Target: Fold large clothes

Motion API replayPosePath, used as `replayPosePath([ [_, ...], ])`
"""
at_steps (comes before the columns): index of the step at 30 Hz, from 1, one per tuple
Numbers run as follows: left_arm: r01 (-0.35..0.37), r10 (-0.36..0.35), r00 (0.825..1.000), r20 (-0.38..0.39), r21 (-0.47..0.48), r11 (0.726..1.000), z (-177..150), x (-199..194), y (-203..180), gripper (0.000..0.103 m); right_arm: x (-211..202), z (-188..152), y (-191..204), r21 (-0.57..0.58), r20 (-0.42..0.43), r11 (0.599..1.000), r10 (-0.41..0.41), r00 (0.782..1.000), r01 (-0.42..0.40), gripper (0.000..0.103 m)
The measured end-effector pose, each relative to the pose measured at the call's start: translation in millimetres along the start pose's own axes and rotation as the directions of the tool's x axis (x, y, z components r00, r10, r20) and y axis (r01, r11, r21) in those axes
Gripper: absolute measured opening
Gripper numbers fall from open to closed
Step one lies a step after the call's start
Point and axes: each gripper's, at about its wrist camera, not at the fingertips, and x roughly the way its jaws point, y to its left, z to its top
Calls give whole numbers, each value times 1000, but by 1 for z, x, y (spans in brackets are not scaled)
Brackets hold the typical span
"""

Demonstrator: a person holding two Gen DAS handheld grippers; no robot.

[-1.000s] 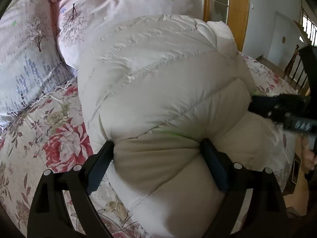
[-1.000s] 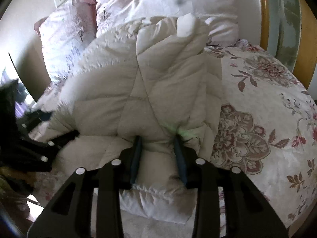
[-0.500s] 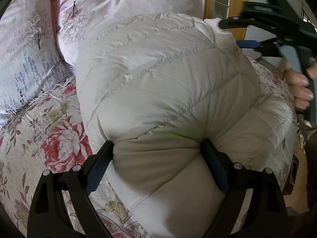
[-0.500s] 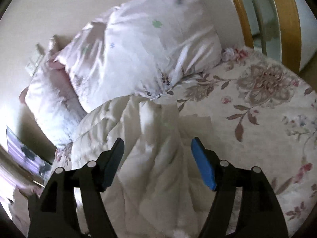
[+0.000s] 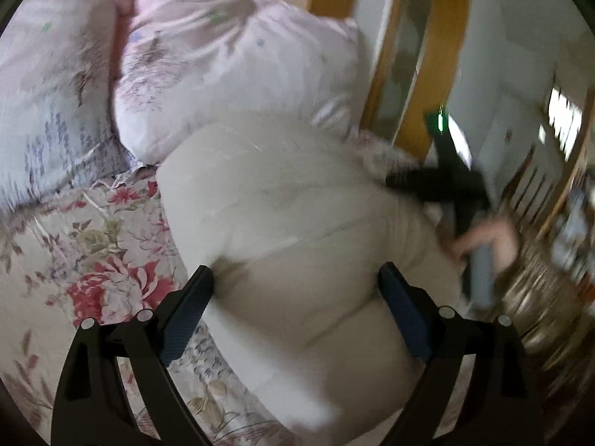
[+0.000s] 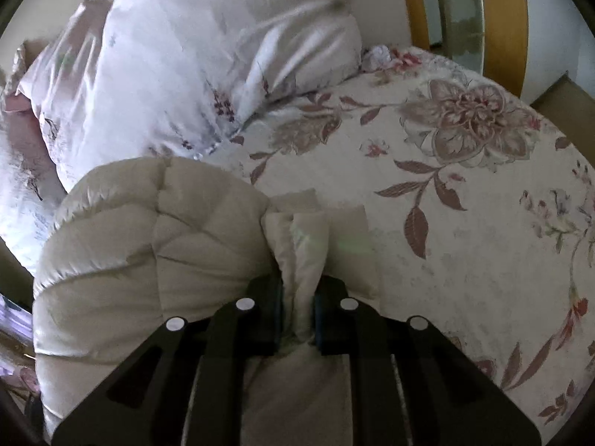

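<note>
Now the right hand-held gripper [image 6: 297,306] is closing on the jacket [image 6: 148,260] — fold pinched between.

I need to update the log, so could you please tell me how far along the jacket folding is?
Partly done: the puffy jacket is already bunched into a thick bundle on the bed. In hand: the left gripper straddles the bundle; the right gripper is closing on a flap. Left: laying that flap over and flattening.
</note>
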Motion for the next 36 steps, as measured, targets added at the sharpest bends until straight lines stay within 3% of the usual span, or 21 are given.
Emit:
replayPosePath([
  [2, 15, -14, 1000, 18, -92, 996, 6, -2, 17, 91, 0, 2, -2, -7, -21, 1000, 22, 1000, -22, 21],
  [4, 34, -31, 999, 21, -178, 983, 9, -2, 34, 91, -9, 5, -9, 7, -25, 998, 61, 998, -61, 41],
  [6, 69, -68, 998, 10, -282, 957, 10, 0, 56, 91, -25, 6, -20, 15, -9, 991, 132, 991, -132, 73],
  [9, 120, -136, 991, -7, -425, 897, 9, 7, 86, 91, -44, 5, -35, 30, 0, 971, 238, 971, -238, 100],
  [11, 132, -157, 987, -15, -465, 875, 9, 13, 95, 91, -51, 2, -50, 79, -28, 943, 327, 945, -324, 101],
  [14, 142, -181, 983, -34, -484, 863, 9, 22, 98, 91, -45, -4, -65, 160, -101, 897, 430, 897, -412, 101],
  [18, 143, -207, 976, -71, -512, 847, 6, 35, 100, 91, -28, -13, -68, 184, -198, 871, 487, 851, -455, 101],
  [21, 160, -241, 967, -80, -546, 822, 3, 45, 104, 91, -21, -19, -59, 186, -245, 841, 541, 805, -508, 101],
  [30, 197, -309, 946, -99, -580, 790, 5, 64, 106, 94, 3, -27, -21, 122, -394, 821, 556, 732, -558, 101],
  [36, 243, -380, 921, -87, -634, 734, 3, 81, 111, 94, 12, -30, 2, 97, -440, 788, 582, 684, -608, 101],
])
